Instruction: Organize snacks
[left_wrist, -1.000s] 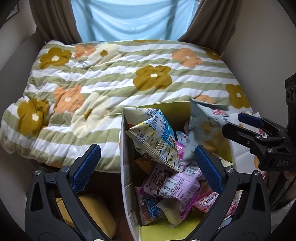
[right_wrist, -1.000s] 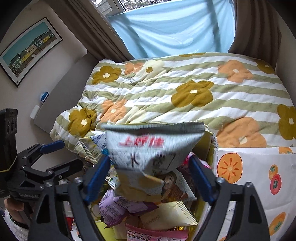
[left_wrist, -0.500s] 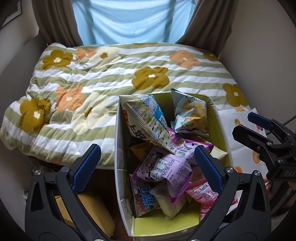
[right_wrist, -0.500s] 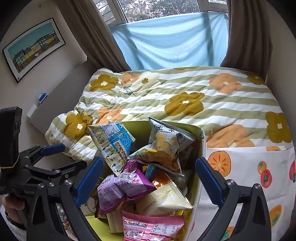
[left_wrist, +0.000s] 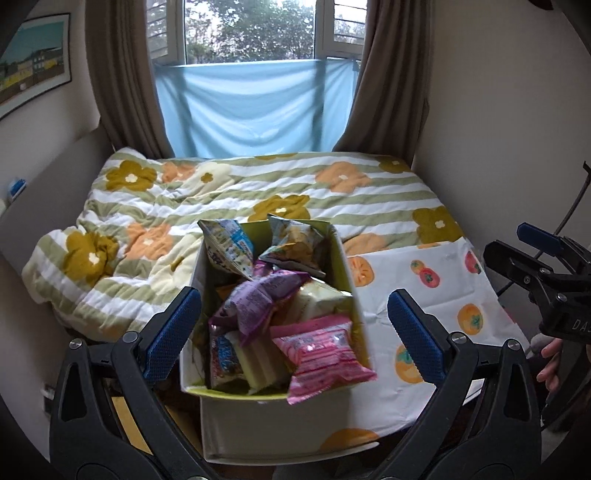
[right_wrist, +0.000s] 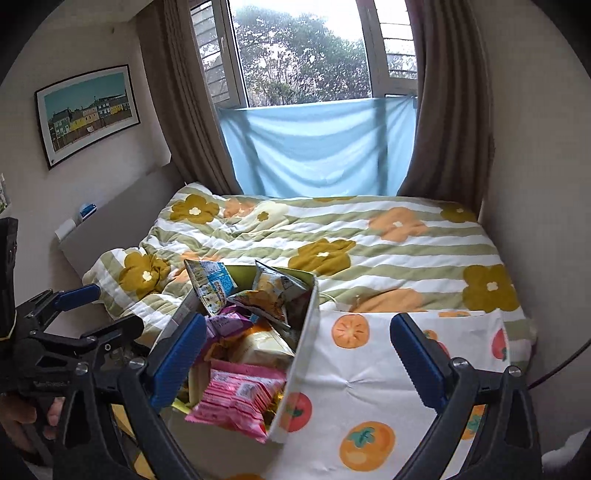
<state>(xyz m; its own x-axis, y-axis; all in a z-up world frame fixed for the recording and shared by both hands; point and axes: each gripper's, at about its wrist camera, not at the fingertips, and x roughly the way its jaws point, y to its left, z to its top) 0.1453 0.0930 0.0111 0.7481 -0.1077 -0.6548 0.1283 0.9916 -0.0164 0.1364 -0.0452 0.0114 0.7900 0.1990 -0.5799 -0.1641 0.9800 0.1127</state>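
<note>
I am holding both grippers back from the snack box (left_wrist: 354, 291), the left gripper (left_wrist: 295, 328) and right gripper (right_wrist: 297, 354) each gaping wide and carrying nothing. The box is sitting at the near edge of the bed, its long axis running away from me toward the window (right_wrist: 303, 55). A pink packet (left_wrist: 321, 354) is spilling over its near rim. The striped floral quilt (left_wrist: 258, 195) is lying free beyond; a fruit-print sheet (right_wrist: 388, 387), possibly paper, is lying flat just right.

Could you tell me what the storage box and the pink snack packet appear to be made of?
The storage box looks like matte fabric-covered board: flat stiff walls, thin rim. The pink snack packet seems glossy plastic film, with crinkles and shiny highlights.
</note>
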